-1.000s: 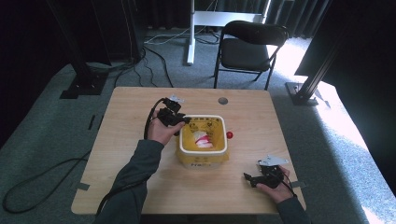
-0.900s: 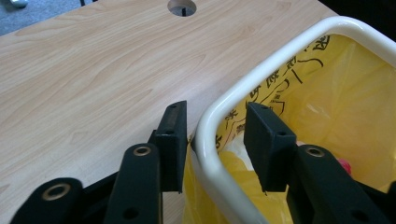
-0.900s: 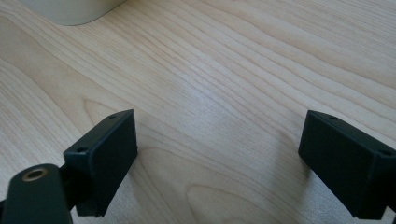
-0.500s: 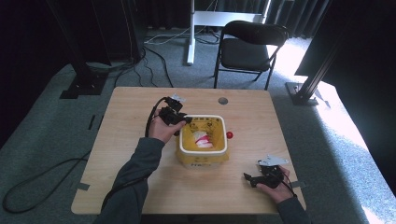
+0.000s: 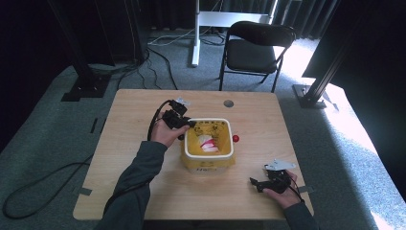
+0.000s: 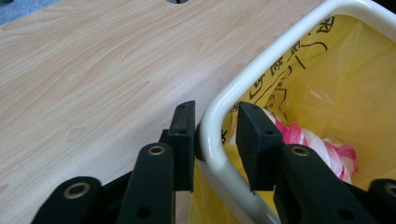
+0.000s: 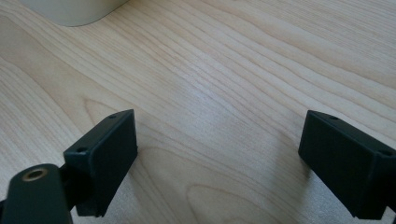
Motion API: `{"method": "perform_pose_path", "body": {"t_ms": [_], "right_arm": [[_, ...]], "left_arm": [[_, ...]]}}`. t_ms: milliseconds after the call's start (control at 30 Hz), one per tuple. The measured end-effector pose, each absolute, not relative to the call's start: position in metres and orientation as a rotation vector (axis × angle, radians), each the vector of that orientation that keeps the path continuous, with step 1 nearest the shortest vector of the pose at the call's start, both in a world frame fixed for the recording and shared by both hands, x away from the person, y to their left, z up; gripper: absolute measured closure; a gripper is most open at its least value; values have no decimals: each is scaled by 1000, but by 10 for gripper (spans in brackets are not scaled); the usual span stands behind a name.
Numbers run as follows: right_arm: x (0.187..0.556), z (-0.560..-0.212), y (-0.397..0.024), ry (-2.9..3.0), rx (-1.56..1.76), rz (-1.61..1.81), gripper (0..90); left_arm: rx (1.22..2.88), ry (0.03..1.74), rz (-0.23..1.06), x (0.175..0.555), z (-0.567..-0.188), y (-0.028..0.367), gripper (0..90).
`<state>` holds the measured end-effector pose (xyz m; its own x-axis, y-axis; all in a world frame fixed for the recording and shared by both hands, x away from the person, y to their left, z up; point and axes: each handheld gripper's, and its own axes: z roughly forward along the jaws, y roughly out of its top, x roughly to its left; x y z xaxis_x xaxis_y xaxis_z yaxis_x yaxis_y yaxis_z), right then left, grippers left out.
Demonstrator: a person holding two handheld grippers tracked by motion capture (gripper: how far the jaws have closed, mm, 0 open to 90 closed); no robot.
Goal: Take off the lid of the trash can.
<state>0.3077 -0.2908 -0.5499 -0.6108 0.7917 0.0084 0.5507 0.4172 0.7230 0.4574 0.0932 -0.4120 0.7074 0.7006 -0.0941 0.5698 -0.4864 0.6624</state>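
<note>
A cream bin (image 5: 208, 120) lined with a yellow bag stands mid-table, and a red-and-white crumpled wrapper (image 5: 208, 143) lies inside it. My left gripper (image 5: 187, 125) is at the bin's far-left corner. In the left gripper view its jaws (image 6: 215, 130) straddle the cream rim (image 6: 261, 70), one pad outside against it and the other inside, a sliver off the bag. The jaws have just been closing with the rim between them. My right gripper (image 5: 253, 182) rests near the table's front right, and its jaws (image 7: 219, 154) are open wide over bare wood.
A small red ball (image 5: 235, 139) lies on the table just right of the bin. A round cable hole (image 5: 228, 103) sits near the far edge. A black folding chair (image 5: 253, 52) stands behind the table. The bin's base corner (image 7: 70, 11) shows in the right gripper view.
</note>
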Motion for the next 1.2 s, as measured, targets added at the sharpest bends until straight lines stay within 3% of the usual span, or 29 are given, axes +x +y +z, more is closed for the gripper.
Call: {"method": "perform_pose_path", "body": {"t_ms": [1200], "right_arm": [[308,-550,-291,2343,1154,1007,109]], "left_arm": [[2075,904,161,448,-396,122,728]]}}
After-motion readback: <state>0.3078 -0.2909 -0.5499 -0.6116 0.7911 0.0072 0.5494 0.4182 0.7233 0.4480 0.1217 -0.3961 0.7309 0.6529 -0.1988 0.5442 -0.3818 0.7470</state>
